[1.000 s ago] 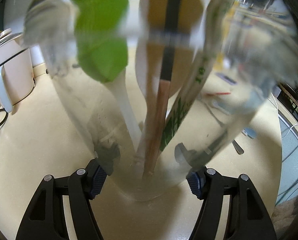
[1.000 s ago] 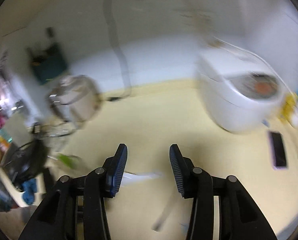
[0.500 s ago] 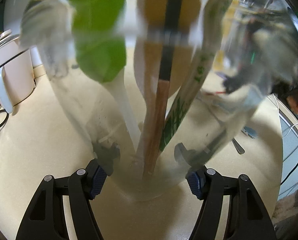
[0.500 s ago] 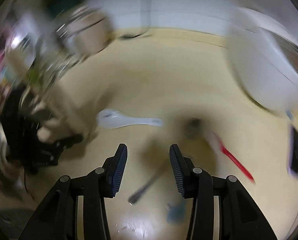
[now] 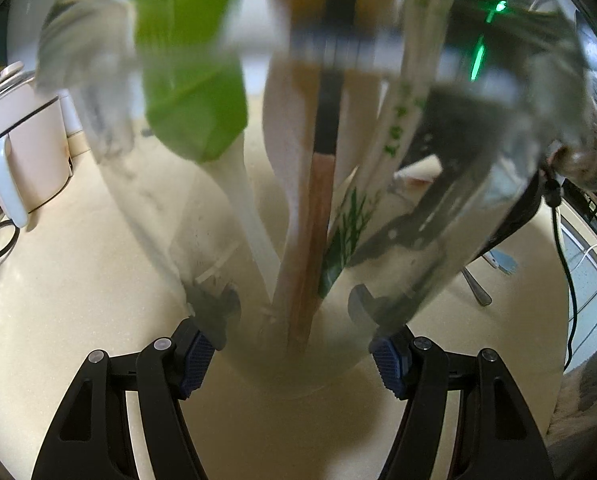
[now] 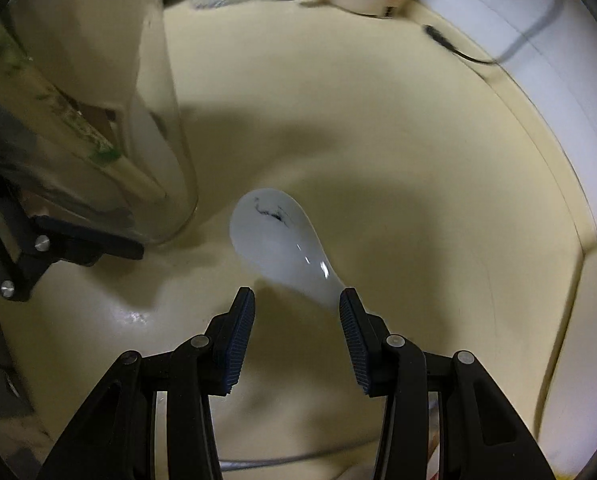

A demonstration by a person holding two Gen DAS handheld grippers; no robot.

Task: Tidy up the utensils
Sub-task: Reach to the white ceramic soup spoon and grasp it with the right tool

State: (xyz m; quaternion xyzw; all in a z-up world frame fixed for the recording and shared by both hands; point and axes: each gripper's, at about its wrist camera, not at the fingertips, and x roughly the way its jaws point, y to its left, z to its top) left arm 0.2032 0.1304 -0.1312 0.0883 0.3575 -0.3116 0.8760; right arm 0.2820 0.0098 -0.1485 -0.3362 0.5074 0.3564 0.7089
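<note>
The left tool (image 5: 286, 354) is clamped on a glass jar (image 5: 438, 240) already holding a green spatula (image 5: 194, 92), wooden spoon (image 5: 310, 248) and wrapped chopsticks (image 5: 394, 136). The right tool (image 6: 296, 334), fingers apart, hovers over a white ceramic spoon (image 6: 278, 244) not yet gripped; a metal utensil (image 5: 476, 294) also lies loose on the surface (image 6: 398, 128).

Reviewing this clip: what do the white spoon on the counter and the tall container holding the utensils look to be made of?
White spoon: likely glazed ceramic, possibly melamine; glossy highlights, smooth thick body, a dark painted mark in the bowl.
Tall container: clear glass or hard clear plastic; the utensils and counter show through its wall, with reflections on it. Which of the two, the pictures leave open.
</note>
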